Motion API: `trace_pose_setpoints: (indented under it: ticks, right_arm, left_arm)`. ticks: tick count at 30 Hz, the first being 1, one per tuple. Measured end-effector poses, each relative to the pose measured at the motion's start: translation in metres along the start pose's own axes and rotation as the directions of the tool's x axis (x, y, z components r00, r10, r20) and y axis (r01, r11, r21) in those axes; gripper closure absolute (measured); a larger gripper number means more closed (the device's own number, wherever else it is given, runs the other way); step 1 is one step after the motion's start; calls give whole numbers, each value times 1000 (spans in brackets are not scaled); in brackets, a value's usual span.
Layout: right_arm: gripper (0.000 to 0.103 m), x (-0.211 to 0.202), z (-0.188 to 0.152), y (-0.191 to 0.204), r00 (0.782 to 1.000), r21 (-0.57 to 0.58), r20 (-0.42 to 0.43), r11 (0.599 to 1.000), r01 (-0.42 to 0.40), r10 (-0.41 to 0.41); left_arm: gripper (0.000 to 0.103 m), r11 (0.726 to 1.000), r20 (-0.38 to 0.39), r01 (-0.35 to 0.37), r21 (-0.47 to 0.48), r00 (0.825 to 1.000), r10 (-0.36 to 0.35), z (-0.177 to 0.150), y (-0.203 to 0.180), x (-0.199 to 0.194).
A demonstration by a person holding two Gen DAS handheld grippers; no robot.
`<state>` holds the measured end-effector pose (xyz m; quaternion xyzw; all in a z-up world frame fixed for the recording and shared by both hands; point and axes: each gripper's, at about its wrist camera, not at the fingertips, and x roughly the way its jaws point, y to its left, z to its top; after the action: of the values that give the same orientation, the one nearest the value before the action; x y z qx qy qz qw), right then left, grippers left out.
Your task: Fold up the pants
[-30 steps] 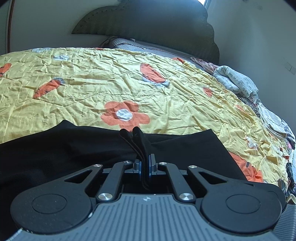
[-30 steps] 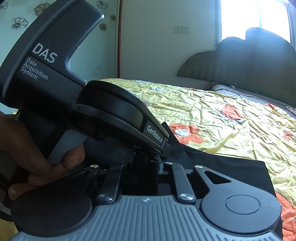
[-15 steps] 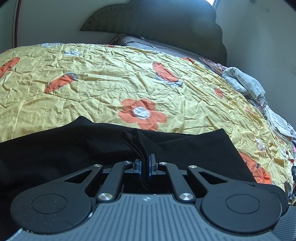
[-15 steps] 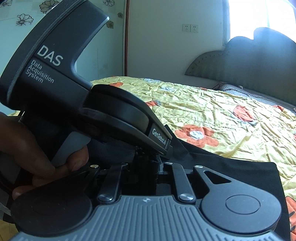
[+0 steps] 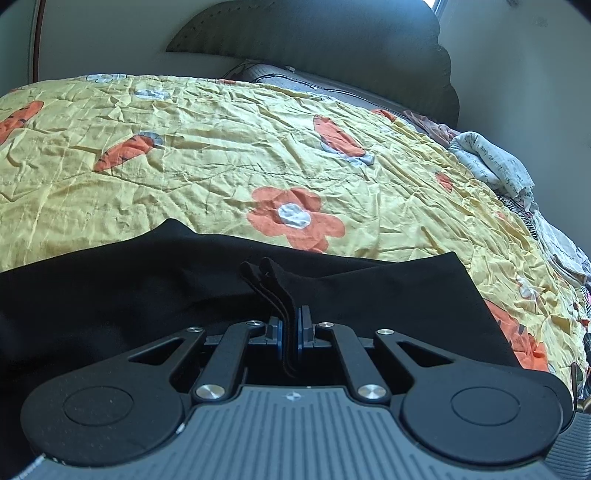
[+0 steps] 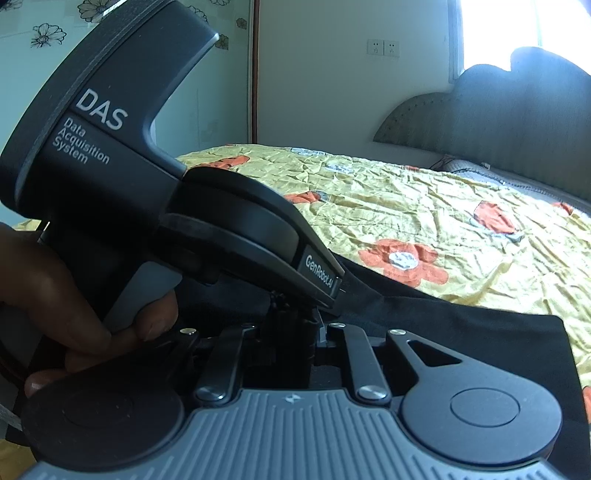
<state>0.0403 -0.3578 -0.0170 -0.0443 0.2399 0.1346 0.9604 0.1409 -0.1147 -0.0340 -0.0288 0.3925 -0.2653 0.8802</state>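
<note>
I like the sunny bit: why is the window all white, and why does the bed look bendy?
Right wrist view: the window is washed out by glare, leaving the headboard dark. Left wrist view: the fisheye lens curves the yellow bedspread into a dome.

Matt black cloth pants (image 5: 369, 295) lie on a crinkled yellow cotton-like bedspread (image 5: 221, 155); the left tool (image 5: 290, 332) is matt black plastic with shiny metal screws.
</note>
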Motion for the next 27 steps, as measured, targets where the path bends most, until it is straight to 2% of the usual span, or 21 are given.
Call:
trace_pose_setpoints:
  ticks: [7,12,17,19,20,21,23,25,27]
  right_arm:
    - [85,-3,2,-14,998,131,-8,990,-59,60]
    - [69,-17,1,-15,996,140,-24,987,-76,81]
    - [67,-46,-3,-17,990,132,-26,982,-134,139]
    - [67,-64,-1,-19,989,123,17,981,-149,148]
    - [67,-73,0,-23,986,138,54,977,-162,156]
    - [63,-81,0,-29,981,171,97,969,-181,166]
    - [56,-85,0,-39,978,227,115,954,-196,174]
    - [55,-83,-3,-42,986,257,97,954,-154,133]
    - [55,-82,-6,-42,987,272,92,950,-153,133]
  left_arm:
    - [97,1000,-8,-4,6,1000,4,-1,1,3]
    - [97,1000,-10,1,2,1000,-1,-1,2,4]
    - [97,1000,-7,2,9,1000,-1,-2,1,3]
    - [97,1000,-7,6,6,1000,-6,-2,2,3]
    - [93,1000,-5,9,-10,1000,-9,-2,4,2]
    - [87,999,-3,10,-37,1000,-10,0,8,0]
    - [83,998,-4,-10,-61,1000,10,3,13,-3]
    - [78,997,12,-38,-59,999,39,4,17,-10]
    - [79,995,30,-79,-57,996,80,5,21,-16]
